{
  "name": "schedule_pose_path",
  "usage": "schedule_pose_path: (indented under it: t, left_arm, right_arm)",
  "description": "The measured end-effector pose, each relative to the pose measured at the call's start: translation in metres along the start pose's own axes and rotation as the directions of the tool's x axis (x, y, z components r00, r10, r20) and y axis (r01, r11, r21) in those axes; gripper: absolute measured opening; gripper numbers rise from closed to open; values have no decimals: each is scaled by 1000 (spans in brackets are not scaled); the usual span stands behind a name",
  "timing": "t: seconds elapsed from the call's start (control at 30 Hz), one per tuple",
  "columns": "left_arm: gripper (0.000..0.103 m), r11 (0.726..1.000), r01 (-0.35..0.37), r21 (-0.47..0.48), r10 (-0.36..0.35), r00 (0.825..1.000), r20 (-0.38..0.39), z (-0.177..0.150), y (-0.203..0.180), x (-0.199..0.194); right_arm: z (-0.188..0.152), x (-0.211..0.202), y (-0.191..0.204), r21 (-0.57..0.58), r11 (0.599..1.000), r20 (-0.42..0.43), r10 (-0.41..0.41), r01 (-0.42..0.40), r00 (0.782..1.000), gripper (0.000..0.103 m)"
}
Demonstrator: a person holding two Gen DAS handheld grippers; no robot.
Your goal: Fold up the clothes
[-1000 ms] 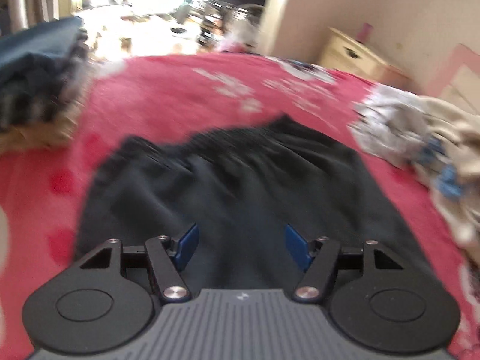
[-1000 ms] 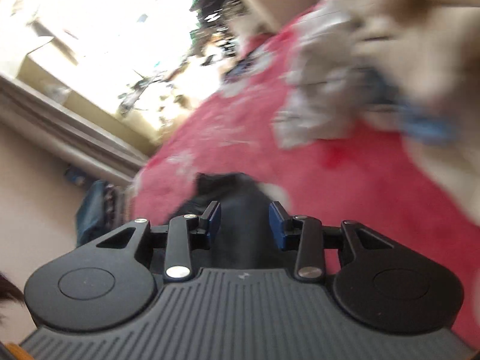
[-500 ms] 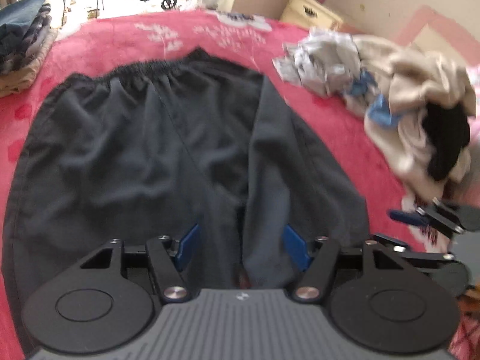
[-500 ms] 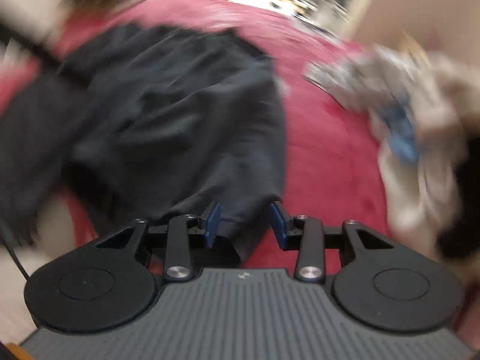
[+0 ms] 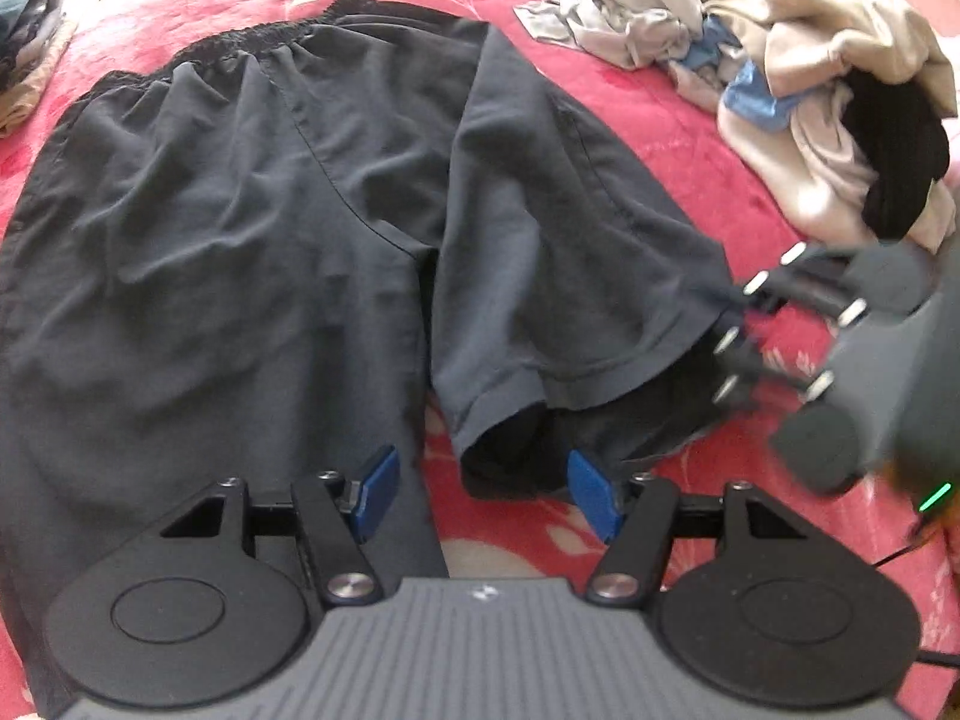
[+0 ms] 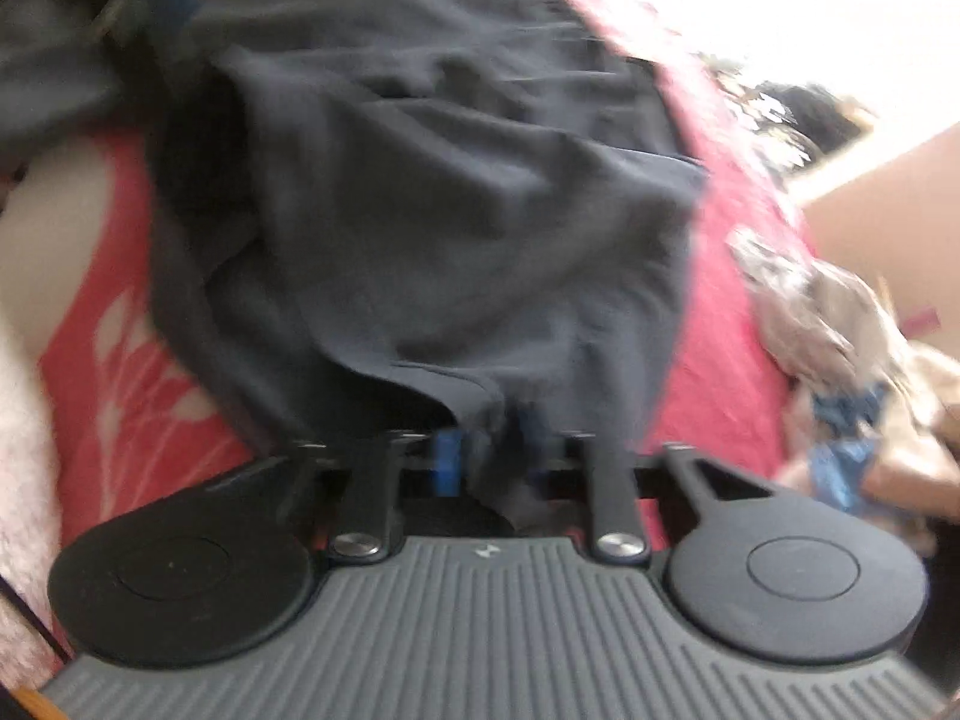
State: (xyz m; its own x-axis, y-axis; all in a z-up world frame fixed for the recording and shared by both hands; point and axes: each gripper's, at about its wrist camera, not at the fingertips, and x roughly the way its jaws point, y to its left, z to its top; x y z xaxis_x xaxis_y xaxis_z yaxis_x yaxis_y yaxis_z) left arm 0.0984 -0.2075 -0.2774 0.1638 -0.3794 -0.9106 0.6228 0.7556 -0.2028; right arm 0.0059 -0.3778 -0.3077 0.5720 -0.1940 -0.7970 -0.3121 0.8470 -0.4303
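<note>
Nearby, a clothes heap (image 5: 828, 90) lies right of the black shorts (image 5: 288, 198).

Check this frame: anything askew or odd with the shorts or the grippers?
Slightly. The black shorts lie flat on the red blanket except the right leg hem, lifted and bunched because the right gripper is shut on it. The left gripper hangs open, holding nothing.

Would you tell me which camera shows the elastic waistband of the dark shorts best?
The left wrist view: the gathered waistband runs sharply across the far end of the shorts. The right wrist view is blurred and shows mainly the leg hem in the right gripper.
</note>
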Motion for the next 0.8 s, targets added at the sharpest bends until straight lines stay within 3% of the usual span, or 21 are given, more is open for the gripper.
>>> schedule_pose_path:
  t: [0.1,0.2,0.3,0.43,0.47,0.6,0.73,0.8]
  left_arm:
    - [63,999,11,34,-10,1000,-9,-2,-9,4]
    - [63,996,22,88,-20,999,-24,-6,-22,10]
    - [63,990,24,137,-20,999,-33,-8,-33,14]
    - [63,980,-23,199,27,1000,-16,-8,-42,16]
    - [63,978,-35,207,39,999,-13,-8,-43,17]
    - [62,974,-69,214,74,997,-15,-10,-42,18]
    - [62,972,-90,216,94,996,-9,-13,-38,15]
    - [62,971,-98,217,102,995,-8,-13,-36,15]
  right_arm:
    - [-20,-5,-27,205,979,6,-6,5,1000,7]
    - [-40,-11,-55,401,916,10,-13,8,1000,6]
    - [-61,-16,-82,581,814,13,-21,9,1000,6]
    - [-87,-24,-119,780,626,14,-31,9,999,6]
    - [-90,-26,-122,795,606,19,-35,6,999,8]
    - [-70,-41,-95,638,770,83,-51,-14,995,9]
    - [-51,-38,-50,299,952,103,-99,64,990,36]
    - [-43,-32,-26,85,989,112,-132,123,985,45]
